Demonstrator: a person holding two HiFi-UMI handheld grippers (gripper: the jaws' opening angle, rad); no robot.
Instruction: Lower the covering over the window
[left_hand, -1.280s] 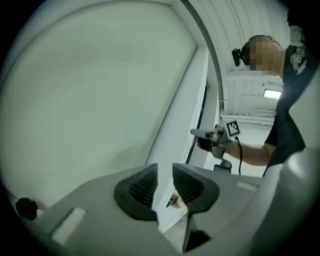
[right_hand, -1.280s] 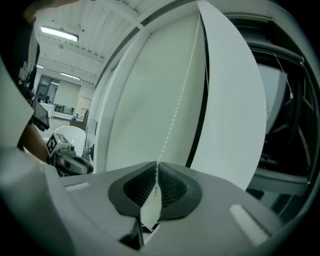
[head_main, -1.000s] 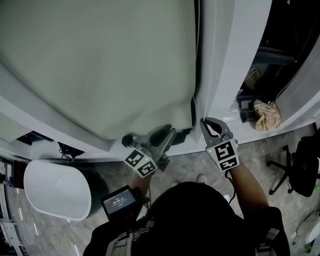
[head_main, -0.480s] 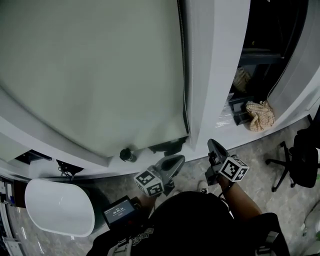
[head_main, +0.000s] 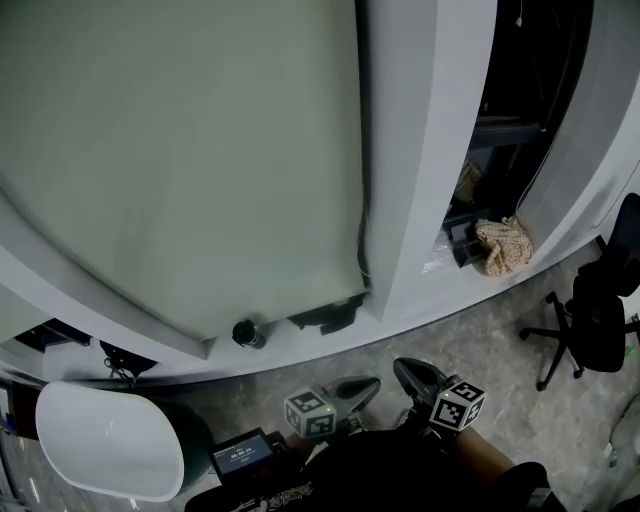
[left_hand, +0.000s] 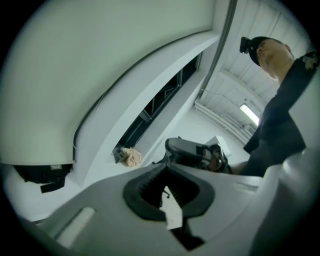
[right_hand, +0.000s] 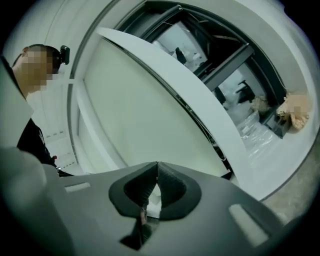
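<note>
The blind hangs flat, long axis vertical, seemingly reaching the sill; left gripper and right gripper are clenched empty.

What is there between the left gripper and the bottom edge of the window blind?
The head view shows a white ledge, then bare grey floor. Nothing links the shut left gripper to the blind.

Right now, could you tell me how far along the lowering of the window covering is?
Done, it seems: the blind hangs nearly to the sill, covering that pane. In hand: nothing; the left gripper and right gripper are shut, empty, apart from the cord. Left: apparently nothing, though the dark opening to the right is uncovered.
</note>
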